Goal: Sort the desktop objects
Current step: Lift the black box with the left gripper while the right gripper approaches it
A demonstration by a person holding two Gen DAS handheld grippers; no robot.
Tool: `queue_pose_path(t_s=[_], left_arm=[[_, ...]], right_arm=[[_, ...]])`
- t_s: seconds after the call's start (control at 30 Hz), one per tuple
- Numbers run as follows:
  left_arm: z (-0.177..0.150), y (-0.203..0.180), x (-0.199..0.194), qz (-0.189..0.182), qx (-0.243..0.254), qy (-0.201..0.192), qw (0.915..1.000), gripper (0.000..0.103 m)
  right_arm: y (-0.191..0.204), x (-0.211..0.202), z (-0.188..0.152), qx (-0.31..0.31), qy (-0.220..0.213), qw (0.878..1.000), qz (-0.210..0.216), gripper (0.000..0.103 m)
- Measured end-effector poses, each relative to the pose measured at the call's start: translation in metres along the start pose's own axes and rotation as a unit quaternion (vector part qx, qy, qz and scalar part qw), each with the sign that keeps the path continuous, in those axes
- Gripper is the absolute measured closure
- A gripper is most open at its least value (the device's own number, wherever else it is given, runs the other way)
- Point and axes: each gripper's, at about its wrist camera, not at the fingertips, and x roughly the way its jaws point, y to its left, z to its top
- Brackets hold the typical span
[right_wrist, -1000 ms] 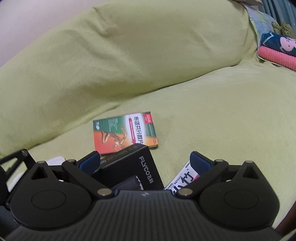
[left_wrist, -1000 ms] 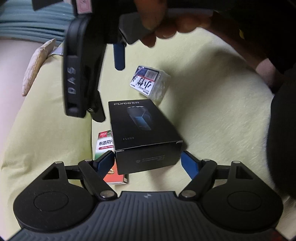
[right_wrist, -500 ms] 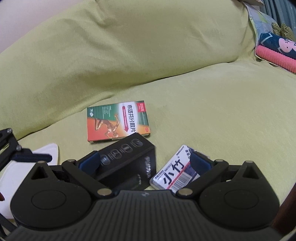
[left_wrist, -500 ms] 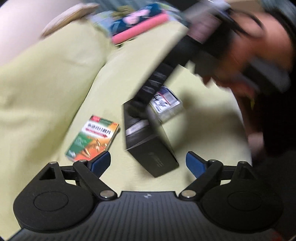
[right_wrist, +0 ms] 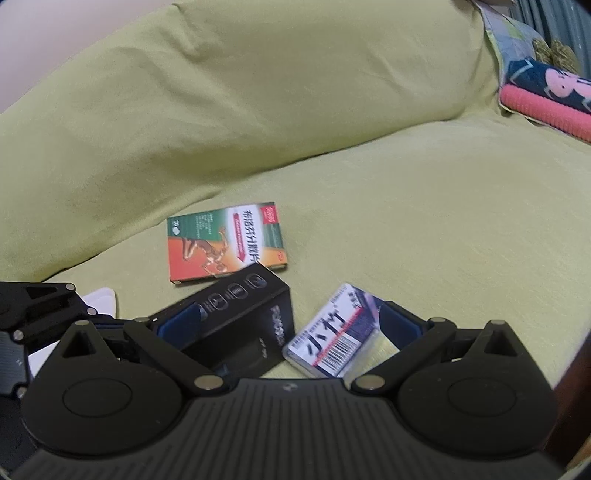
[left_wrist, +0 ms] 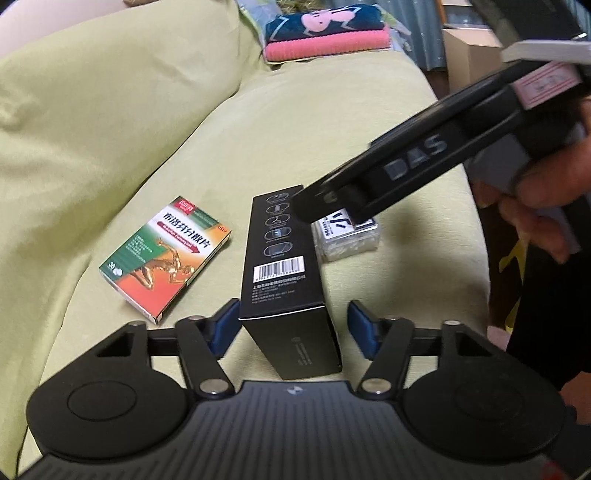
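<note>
Fingers on both grippers spread wide w/ black box (left_wrist: 284, 266) between, medicine box (left_wrist: 166, 254) & toothpick box (right_wrist: 332, 332) beside.

right tool (left_wrist: 325, 199) tips hidden, toothpick box (left_wrist: 347, 236) partly covered, label blurred

folded towels (left_wrist: 327, 35) on green sofa (left_wrist: 110, 110)

Black box (left_wrist: 282, 258) stood on its long edge, barcode side up. Left of it, flat: green-orange medicine carton (left_wrist: 166, 254). Right, just beside: small clear labelled box (left_wrist: 347, 236).
</note>
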Motion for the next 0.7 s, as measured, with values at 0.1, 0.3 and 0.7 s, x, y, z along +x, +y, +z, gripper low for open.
queue_pose_path(t_s=[0.1, 0.3, 0.7], left_arm=[[-0.002, 0.002, 0.004, -0.009, -0.008, 0.006, 0.9999, 0.050], [-0.004, 0.010, 0.002, -0.040, 0.017, 0.004, 0.9991, 0.053], [-0.025, 0.026, -0.031, -0.112, 0.136, 0.006, 0.9844, 0.053]], right_arm=[[-0.002, -0.007, 0.002, -0.015, 0.012, 1.000, 0.007, 0.001], [0.010, -0.019, 0.012, -0.156, 0.034, 0.987, 0.033, 0.001], [0.084, -0.022, -0.019, -0.568, 0.060, 0.815, 0.099, 0.004]])
